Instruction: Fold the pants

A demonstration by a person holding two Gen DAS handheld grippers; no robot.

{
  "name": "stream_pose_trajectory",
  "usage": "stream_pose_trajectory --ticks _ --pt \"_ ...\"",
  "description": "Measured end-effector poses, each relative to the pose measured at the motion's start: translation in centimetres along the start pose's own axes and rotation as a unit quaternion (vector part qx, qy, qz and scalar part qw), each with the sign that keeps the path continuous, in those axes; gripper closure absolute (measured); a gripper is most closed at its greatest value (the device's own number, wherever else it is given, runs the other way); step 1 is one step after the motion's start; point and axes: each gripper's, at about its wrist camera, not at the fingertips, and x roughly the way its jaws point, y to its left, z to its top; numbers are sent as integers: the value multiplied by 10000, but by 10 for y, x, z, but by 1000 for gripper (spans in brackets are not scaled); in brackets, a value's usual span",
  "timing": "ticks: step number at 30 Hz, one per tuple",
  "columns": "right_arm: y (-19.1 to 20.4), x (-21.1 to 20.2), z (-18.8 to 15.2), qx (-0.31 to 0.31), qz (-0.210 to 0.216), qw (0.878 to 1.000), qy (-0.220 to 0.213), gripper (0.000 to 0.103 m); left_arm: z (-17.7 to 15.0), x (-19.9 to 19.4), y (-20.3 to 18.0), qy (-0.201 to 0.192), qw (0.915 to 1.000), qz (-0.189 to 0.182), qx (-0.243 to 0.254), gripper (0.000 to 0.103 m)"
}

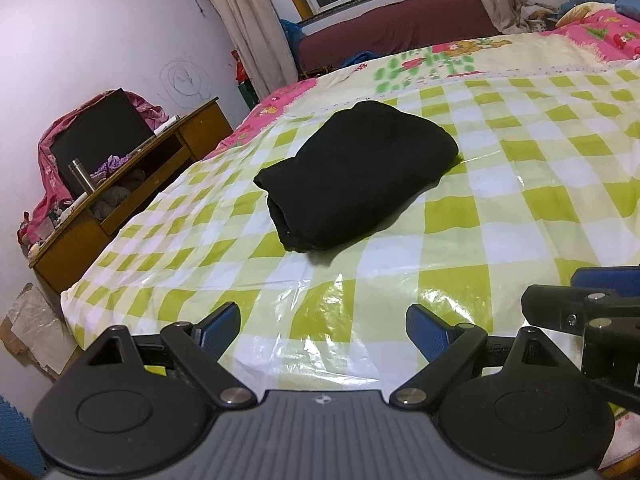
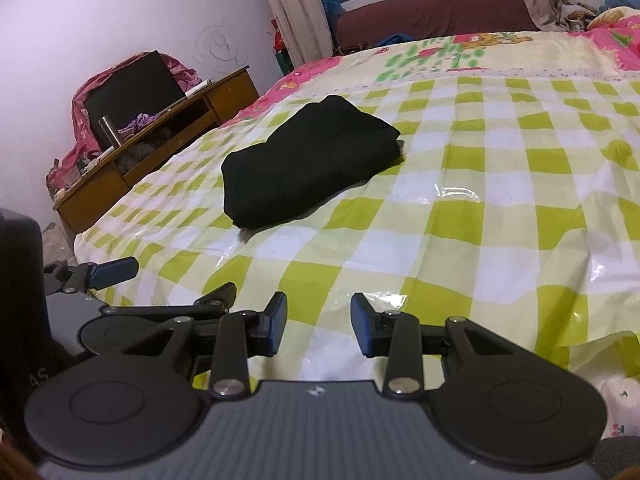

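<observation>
left wrist view: the black pants (image 1: 356,174) lie folded into a thick bundle on the bed (image 1: 520,216), out on the green-and-white checked plastic sheet (image 1: 452,216), toward the bed's left edge and well short of its far end. the left gripper (image 1: 323,332) hangs near the bed's near edge, jaws spread wide, nothing between the blue pads, well apart from the pants. part of the right gripper (image 1: 592,300) shows at the right of the frame. beyond the bed's left edge stands a wooden desk (image 1: 132,184) with a metal flask (image 1: 82,176) on it.

right wrist view: same bundle of pants (image 2: 308,168), lying untouched toward the left edge. the right gripper (image 2: 319,330) is partly spread, pads apart over bare sheet, pinching nothing. the left gripper's blue fingertip (image 2: 116,270) pokes in just beside it.
</observation>
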Motion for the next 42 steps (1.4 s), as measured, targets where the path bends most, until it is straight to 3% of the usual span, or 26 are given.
stream_pose_trajectory --ticks 26,29,32,35,39,42 --pt "-5 9 -9 -145 -109 9996 197 66 -18 12 -5 381 9988 -286 -148 1" --pt "-1 11 -14 -265 15 9993 272 60 -26 10 -14 369 9981 -493 -66 1" --pt "4 -6 -12 -382 -35 9989 -277 60 -29 1 -18 47 9992 -400 22 1" --pt "-4 -17 -8 -179 -177 9973 -691 60 -28 7 -8 164 9980 -573 -230 1" --pt "-11 -6 -9 -54 -409 9985 -373 59 -33 18 0 381 9963 -624 -453 1" --pt "-4 0 -14 -299 -450 9983 -214 59 -34 20 4 354 9959 -619 -557 1"
